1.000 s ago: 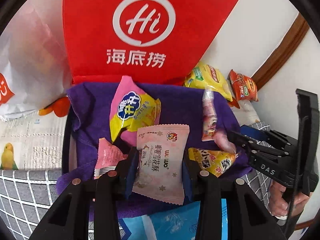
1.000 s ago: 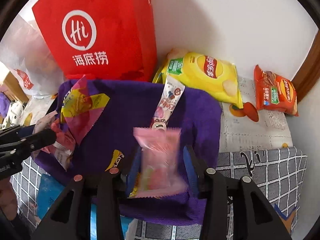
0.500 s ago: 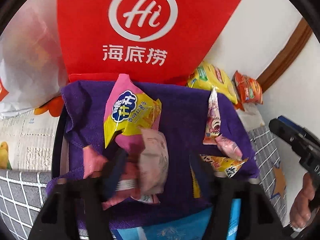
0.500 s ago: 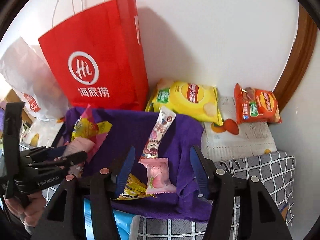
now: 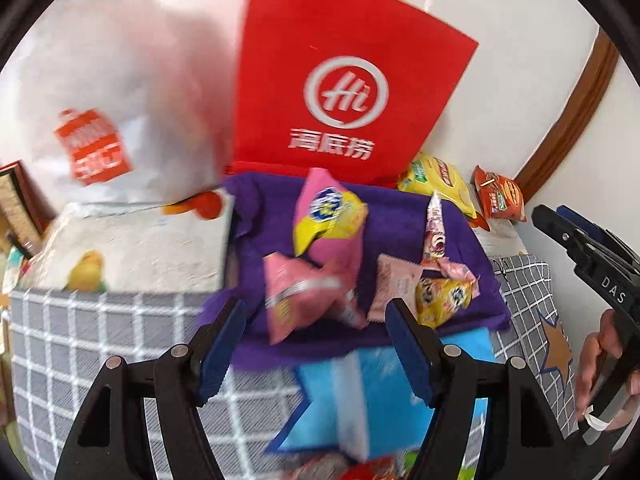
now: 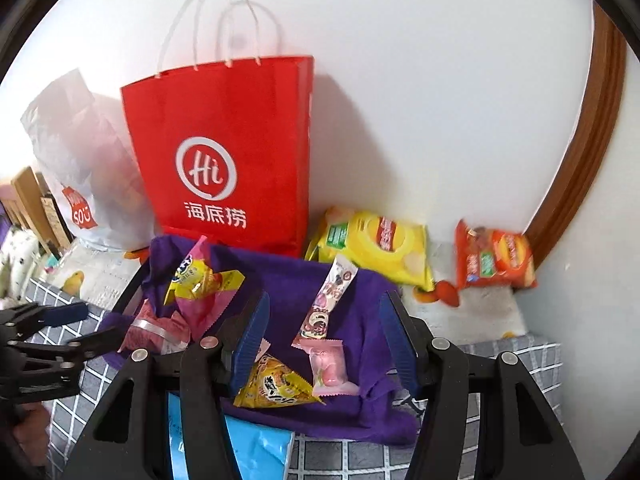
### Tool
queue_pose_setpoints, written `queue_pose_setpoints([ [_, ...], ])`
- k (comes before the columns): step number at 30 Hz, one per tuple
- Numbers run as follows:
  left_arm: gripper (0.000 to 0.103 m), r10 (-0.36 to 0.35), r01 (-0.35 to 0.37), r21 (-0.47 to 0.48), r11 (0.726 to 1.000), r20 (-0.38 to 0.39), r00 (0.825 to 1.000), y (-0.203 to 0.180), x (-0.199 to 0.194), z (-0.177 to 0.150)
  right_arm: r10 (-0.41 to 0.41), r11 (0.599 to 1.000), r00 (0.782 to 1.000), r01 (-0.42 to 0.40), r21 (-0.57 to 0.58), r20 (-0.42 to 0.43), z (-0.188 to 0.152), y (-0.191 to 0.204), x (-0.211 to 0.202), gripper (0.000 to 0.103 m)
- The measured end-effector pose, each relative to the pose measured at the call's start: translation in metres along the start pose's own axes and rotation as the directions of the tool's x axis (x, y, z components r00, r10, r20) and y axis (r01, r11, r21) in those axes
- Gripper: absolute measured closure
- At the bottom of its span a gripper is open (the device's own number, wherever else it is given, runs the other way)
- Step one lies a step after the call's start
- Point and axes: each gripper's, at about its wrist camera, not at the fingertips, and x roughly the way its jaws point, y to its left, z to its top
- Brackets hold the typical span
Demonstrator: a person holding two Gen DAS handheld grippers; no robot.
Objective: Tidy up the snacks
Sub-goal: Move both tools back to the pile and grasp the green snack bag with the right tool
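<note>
A tray lined with purple cloth (image 6: 280, 276) holds several snacks. Among them are a pink-and-yellow packet (image 5: 328, 216), a blurred pink packet (image 5: 296, 296), a pale pink packet (image 5: 394, 284), a long stick sachet (image 6: 328, 300), a yellow triangular packet (image 6: 276, 384) and a small pink candy (image 6: 330, 364). My left gripper (image 5: 316, 344) hovers open over the tray's near edge, nothing between its fingers. My right gripper (image 6: 326, 328) is also open above the cloth, and the pink candy lies loose below it.
A red paper bag (image 6: 224, 152) and a white plastic bag (image 6: 80, 160) stand against the wall behind the tray. A yellow crisps bag (image 6: 380, 240) and an orange packet (image 6: 496, 256) lie at the right. A blue packet (image 5: 360, 392) lies on the grey checked cloth (image 5: 100, 320) in front.
Both grippers have opened and drawn back and upward. The pale pink packet left the left gripper and the pink candy left the right one; both now lie on the purple cloth.
</note>
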Motion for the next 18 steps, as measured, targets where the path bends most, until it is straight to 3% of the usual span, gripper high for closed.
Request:
queue_pose_setpoints([
  [6, 0.033, 0.035, -0.035, -0.058, 0.998, 0.005, 0.999, 0.028, -0.030, -0.033, 0.065, 0.998, 0.998, -0.065, 0.004, -0.021, -0.027, 0.018, -0.037, 0.046],
  [12, 0.033, -0.010, 0.008, -0.074, 0.997, -0.020, 1.000, 0.044, -0.049, -0.074, 0.111, 0.990, 0.992, -0.105, 0.090, -0.065, -0.084, 0.022, -0.065, 0.046],
  [18, 0.033, 0.036, -0.039, -0.061, 0.997, -0.044, 0.998, 0.051, -0.057, -0.109, 0.122, 0.987, 0.989, -0.111, 0.120, -0.088, -0.138, 0.035, -0.087, 0.049],
])
